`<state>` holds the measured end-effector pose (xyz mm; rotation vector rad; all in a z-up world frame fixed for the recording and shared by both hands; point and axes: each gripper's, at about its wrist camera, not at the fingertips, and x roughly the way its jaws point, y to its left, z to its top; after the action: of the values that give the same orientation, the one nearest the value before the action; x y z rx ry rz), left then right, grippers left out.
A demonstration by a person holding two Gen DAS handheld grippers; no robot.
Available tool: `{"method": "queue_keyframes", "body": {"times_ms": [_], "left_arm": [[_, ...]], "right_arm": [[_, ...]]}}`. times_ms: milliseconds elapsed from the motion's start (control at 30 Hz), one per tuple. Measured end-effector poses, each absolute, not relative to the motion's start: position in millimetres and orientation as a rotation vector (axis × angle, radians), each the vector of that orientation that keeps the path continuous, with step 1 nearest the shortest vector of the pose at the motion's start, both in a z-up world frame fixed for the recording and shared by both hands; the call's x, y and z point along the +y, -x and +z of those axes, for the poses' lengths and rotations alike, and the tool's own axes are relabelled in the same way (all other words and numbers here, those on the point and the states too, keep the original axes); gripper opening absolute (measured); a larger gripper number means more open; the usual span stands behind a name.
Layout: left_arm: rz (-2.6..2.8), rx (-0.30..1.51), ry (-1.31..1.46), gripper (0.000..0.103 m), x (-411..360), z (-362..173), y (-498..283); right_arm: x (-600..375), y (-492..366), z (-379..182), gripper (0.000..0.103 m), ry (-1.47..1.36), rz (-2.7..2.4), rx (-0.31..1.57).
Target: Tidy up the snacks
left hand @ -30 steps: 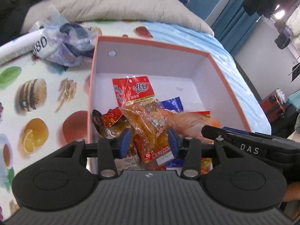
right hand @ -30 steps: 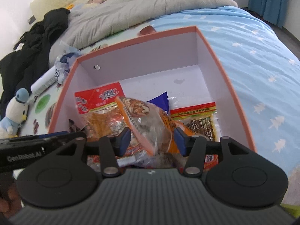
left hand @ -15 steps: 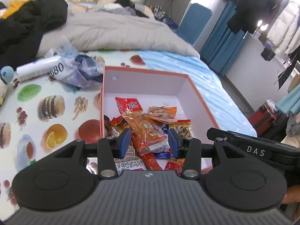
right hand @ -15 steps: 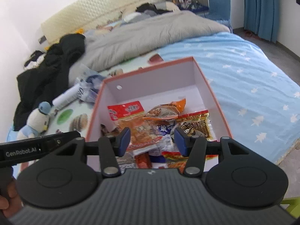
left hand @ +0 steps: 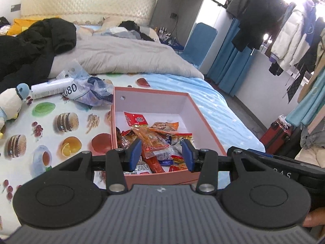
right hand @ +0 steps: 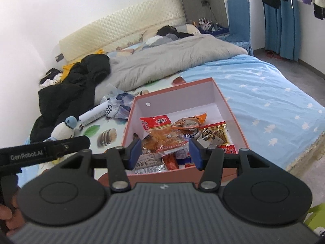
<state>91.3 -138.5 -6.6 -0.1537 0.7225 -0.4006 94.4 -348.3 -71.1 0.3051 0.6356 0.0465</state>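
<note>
The box (left hand: 151, 175) is pink outside and white inside, and it stands open on the bed (left hand: 213, 105), partly on a mat (left hand: 67, 134) printed with food pictures. The snacks (left hand: 154, 140) lie in a loose heap in the near half of the box; the far half is bare. On top of the heap are a red packet (right hand: 155, 123) and an orange one (right hand: 189, 122).

The left gripper (left hand: 161, 155) is above the near edge of the box. Its jaws stand apart and nothing is between them. The right gripper (right hand: 165, 152) is also above the near edge, with its jaws apart and holding nothing. No gripper touches the snacks.

Left of the box, on the mat, lie a crumpled bag (left hand: 91, 93) and a white tube (left hand: 52, 86); the bag is just beside the far left corner of the box. A plush toy (left hand: 10, 103) lies further left. Behind them are a black jacket (left hand: 36, 46) and a grey duvet (left hand: 126, 59). In the left view, clothes (left hand: 262, 16) hang at the right, and a red suitcase (left hand: 277, 135) stands on the floor beside the bed. Nothing lies between the grippers and the box.
</note>
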Motion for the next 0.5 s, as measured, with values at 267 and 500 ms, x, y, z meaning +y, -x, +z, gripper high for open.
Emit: {"method": "queue_keyframes", "body": {"times_ms": [267, 500], "left_arm": [[-0.401, 0.683, 0.150, 0.050, -125, 5, -50], [-0.361, 0.657, 0.152, 0.050, -116, 8, -17]], "right_arm": [[-346, -50, -60, 0.054, -0.294, 0.037, 0.589], [-345, -17, -52, 0.055, -0.277, 0.047, 0.563]]}}
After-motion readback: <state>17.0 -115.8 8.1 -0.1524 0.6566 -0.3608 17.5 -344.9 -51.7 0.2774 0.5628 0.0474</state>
